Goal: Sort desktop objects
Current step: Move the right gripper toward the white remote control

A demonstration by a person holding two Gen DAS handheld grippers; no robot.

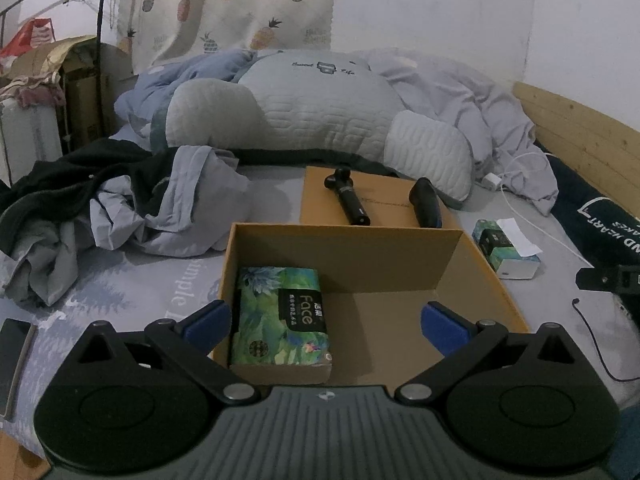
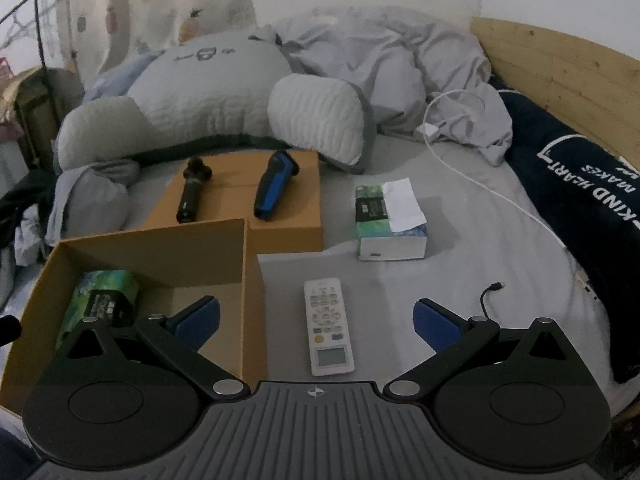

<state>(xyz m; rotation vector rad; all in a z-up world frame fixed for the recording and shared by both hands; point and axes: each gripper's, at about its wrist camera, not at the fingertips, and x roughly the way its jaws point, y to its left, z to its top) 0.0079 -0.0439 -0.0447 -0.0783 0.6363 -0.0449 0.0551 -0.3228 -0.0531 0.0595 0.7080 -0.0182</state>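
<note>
An open brown cardboard box (image 1: pixel 456 252) (image 2: pixel 256 308) lies on the bed. A green tissue pack (image 1: pixel 282 320) (image 2: pixel 102 300) rests inside it at the left. My left gripper (image 1: pixel 326 326) hangs open over the box, nothing between its blue pads. Behind it, a closed brown box (image 1: pixel 316 196) (image 2: pixel 296 220) carries a black handle tool (image 1: pixel 348 196) (image 2: pixel 193 190) and a blue and black shaver (image 1: pixel 426 202) (image 2: pixel 274 184). A second tissue pack (image 1: pixel 506 250) (image 2: pixel 390 220) sits on the sheet at right. My right gripper (image 2: pixel 316 320) is open above a white remote (image 2: pixel 328 326).
A large grey cushion (image 1: pixel 304 112) (image 2: pixel 200 88) and rumpled bedding fill the back. Dark clothes (image 1: pixel 80 176) lie at left and a phone (image 1: pixel 14 360) near the front left. A white charger cable (image 2: pixel 472 168), a black cable end (image 2: pixel 490 292), a navy pillow (image 2: pixel 580 200) and a wooden headboard (image 2: pixel 560 68) are at right.
</note>
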